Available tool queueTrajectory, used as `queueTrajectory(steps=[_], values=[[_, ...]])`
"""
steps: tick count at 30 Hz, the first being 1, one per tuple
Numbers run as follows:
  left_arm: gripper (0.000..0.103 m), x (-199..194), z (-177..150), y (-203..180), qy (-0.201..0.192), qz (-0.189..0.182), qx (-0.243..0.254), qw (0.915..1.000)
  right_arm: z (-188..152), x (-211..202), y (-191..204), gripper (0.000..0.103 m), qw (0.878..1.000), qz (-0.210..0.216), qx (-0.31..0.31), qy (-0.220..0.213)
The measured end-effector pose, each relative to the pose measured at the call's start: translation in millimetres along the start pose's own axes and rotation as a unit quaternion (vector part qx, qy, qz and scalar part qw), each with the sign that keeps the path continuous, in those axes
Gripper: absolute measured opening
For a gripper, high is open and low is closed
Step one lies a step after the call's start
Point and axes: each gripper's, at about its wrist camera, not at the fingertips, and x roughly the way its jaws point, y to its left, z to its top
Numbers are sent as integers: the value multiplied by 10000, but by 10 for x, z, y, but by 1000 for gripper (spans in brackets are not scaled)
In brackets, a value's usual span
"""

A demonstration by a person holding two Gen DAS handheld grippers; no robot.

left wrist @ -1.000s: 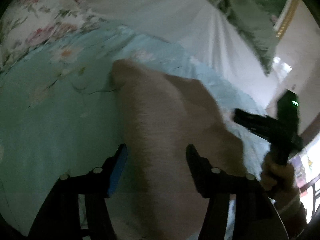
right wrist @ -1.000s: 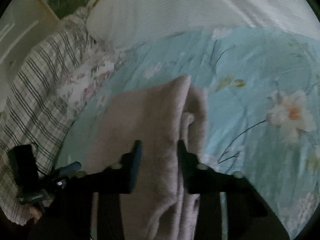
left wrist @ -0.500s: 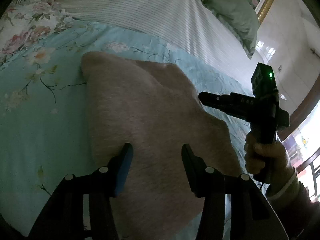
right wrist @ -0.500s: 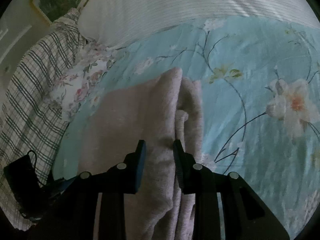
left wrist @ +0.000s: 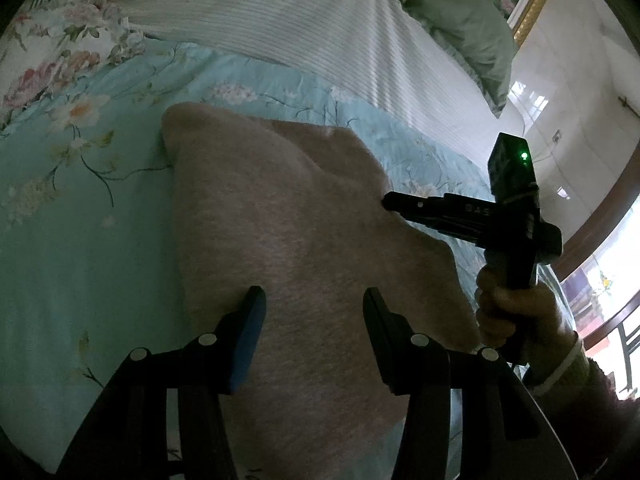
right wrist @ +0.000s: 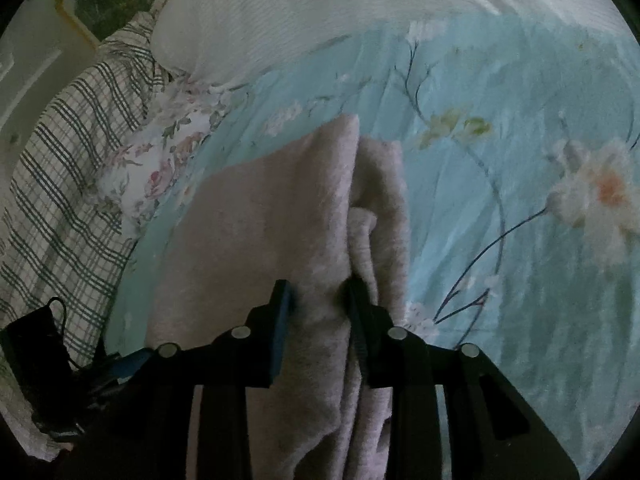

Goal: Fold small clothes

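Note:
A fuzzy beige garment (left wrist: 288, 240) lies on the light-blue floral bedsheet (left wrist: 80, 240). In the left wrist view my left gripper (left wrist: 314, 300) stands open over the garment's middle. The cloth runs flat under and between its fingers, much wider than the jaws. In the right wrist view my right gripper (right wrist: 316, 292) is shut on a bunched fold along the garment's (right wrist: 260, 220) right edge, with layered folds (right wrist: 380, 200) beside it. From the left wrist view, the right gripper (left wrist: 394, 203) meets the cloth's right edge, a hand (left wrist: 508, 308) on its handle.
A white striped cover (left wrist: 300, 20) lies beyond the floral sheet, with a green pillow (left wrist: 460, 12) at the far right. A plaid cloth (right wrist: 60, 180) and a floral pillow (right wrist: 160, 168) sit to the left. A wall and window frame (left wrist: 592, 240) stand to the right.
The garment has come down from a raised, blurred bulge to lie flatter on the sheet. My right gripper has moved in to the cloth's right edge and sunk a little. The left jaws have narrowed slightly.

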Motion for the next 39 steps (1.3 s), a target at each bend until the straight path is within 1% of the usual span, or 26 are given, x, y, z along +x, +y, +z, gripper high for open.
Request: queueTrajectory(steps=[2, 3, 4, 8, 10, 11, 12, 13, 14, 15, 17, 19, 20, 21, 22, 23, 24, 26, 29, 30, 31, 32, 34, 36, 38, 39], values=[[50, 14, -6, -1, 21, -17, -1, 10000, -25, 27, -49, 32, 9997, 172, 151, 27], [50, 24, -10, 1, 41, -21, -8, 10000, -34, 8, -75, 27, 9993, 288, 243, 4], [50, 34, -16, 4, 68, -21, -9, 10000, -35, -21, -86, 16, 9988, 373, 304, -31], [50, 32, 15, -30, 98, -78, -46, 9999, 53, -285, -36, 12, 9972, 526, 350, -389], [50, 18, 63, -96, 65, -114, 1, 9999, 120, -439, 15, 8, 9965, 488, 238, -632], [50, 0, 93, -145, 17, -144, 47, 9999, 141, -486, 14, 3, 9966, 357, 148, -724], [50, -12, 120, -192, -18, -196, 104, 9998, 158, -483, -33, 0, 9970, 114, 136, -757], [50, 0, 140, -249, -16, -239, 164, 9996, 160, -451, -105, 0, 9972, -44, 205, -716], [50, 21, 147, -278, 8, -240, 192, 9995, 146, -365, -235, 0, 9978, -137, 379, -531], [50, 77, 139, -304, 70, -217, 225, 9995, 115, -293, -338, 0, 9978, -98, 539, -374], [50, 216, 92, -304, 247, -167, 222, 9993, 56, -280, -428, 4, 9963, -141, 735, -414], [50, 356, 18, -259, 425, -136, 124, 9989, 18, -340, -414, 4, 9955, -32, 784, -530], [50, 394, -19, -245, 447, -124, 107, 9989, 21, -381, -377, 4, 9952, 45, 763, -611], [50, 398, -35, -252, 432, -108, 127, 9989, 34, -422, -329, 15, 9952, 145, 685, -682], [50, 389, -40, -271, 407, -101, 164, 9990, 59, -450, -262, 36, 9955, 208, 561, -738], [50, 384, -37, -289, 405, -107, 190, 9989, 85, -456, -206, 48, 9958, 198, 461, -763], [50, 385, -34, -300, 427, -107, 205, 9988, 117, -450, -133, 58, 9962, 165, 309, -799], [50, 375, -24, -299, 441, -108, 208, 9987, 147, -396, -29, 58, 9972, 127, 112, -735], [50, 340, -25, -291, 426, -178, 137, 9988, 170, -168, 43, 50, 9992, -27, 2, -404], [50, 329, -25, -281, 425, -205, 118, 9988, 167, -95, 45, 44, 9995, -86, -9, -305], [50, 340, -25, -280, 433, -207, 109, 9988, 147, 5, 26, 26, 9998, -168, 14, -113], [50, 349, -26, -282, 439, -201, 112, 9988, 132, 87, 2, 21, 9997, -215, 55, 34], [50, 358, -15, -291, 446, -189, 120, 9988, 123, 57, -2, 17, 9997, -203, 69, -66], [50, 364, -1, -321, 477, -242, 117, 9985, 154, -122, 44, 15, 9993, -108, 32, -356], [50, 385, 31, -379, 489, -412, 89, 9979, 183, -206, 68, 15, 9986, -216, -62, -479], [50, 409, 45, -420, 500, -527, 73, 9973, 190, -169, 47, 15, 9985, -357, -100, -407]])
